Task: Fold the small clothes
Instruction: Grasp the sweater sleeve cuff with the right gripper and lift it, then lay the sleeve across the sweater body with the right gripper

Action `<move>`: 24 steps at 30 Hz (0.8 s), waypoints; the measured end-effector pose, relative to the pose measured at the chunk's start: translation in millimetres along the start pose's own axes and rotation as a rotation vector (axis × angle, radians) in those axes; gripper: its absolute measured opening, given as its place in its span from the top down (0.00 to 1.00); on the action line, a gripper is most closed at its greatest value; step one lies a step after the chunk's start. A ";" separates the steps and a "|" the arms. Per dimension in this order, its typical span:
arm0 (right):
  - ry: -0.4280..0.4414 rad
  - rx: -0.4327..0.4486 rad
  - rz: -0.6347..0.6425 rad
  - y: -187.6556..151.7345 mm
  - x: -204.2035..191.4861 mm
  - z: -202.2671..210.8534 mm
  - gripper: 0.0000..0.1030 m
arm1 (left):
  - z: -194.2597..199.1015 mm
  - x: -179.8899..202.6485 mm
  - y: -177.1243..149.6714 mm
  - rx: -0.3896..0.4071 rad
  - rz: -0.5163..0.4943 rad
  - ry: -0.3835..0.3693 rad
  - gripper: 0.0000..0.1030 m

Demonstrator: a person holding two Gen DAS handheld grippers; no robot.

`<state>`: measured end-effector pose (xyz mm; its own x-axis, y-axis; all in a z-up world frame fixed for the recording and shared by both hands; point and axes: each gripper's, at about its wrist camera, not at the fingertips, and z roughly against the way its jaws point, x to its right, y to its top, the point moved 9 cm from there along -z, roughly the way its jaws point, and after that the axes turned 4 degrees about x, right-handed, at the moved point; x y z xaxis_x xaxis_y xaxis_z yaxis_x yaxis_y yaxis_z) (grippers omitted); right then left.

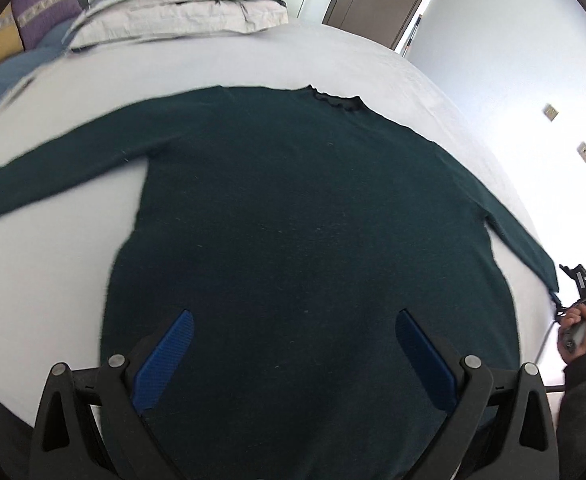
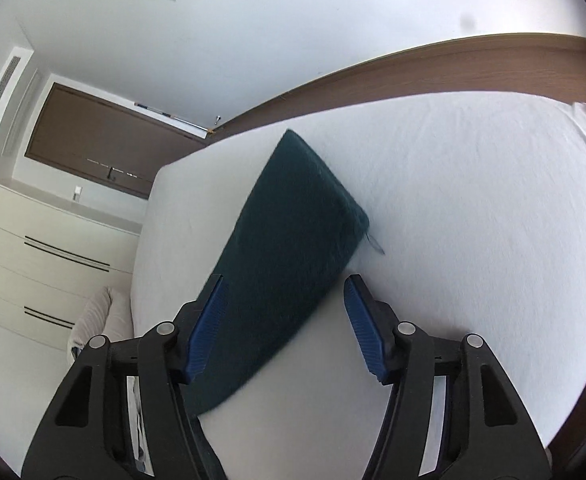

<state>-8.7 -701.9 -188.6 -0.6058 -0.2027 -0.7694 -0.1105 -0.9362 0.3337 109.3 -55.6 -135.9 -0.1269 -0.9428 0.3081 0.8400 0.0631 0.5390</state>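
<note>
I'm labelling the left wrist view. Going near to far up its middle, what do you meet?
Left gripper → dark green sweater → white bed sheet → stacked folded bedding.

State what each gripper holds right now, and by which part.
Nothing is held. The left gripper hovers open over the sweater body; the right gripper is open, the sleeve end lying between its fingers, unpinched.

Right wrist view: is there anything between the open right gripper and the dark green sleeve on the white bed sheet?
Nothing visible. The dark green knitted sleeve lies flat on the white bed sheet, and its near part already lies between the blue fingers of the right gripper, unpinched.
</note>
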 end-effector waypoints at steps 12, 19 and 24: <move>-0.017 -0.042 0.265 -19.3 -95.1 -61.8 0.93 | -17.7 9.7 8.1 -0.051 0.139 -0.229 0.00; 0.157 -0.188 0.641 -167.5 -294.4 -88.6 0.93 | -9.8 -4.0 32.6 0.014 0.173 -0.262 0.00; 0.257 -0.346 0.785 -301.6 -381.8 -125.0 0.93 | -5.7 -26.6 48.4 0.052 0.213 -0.267 0.00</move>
<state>354.4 -378.0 -63.6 -0.2071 -0.8406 -0.5006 0.5307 -0.5264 0.6643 156.4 -29.3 -122.5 -0.0910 -0.7883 0.6085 0.8353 0.2722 0.4776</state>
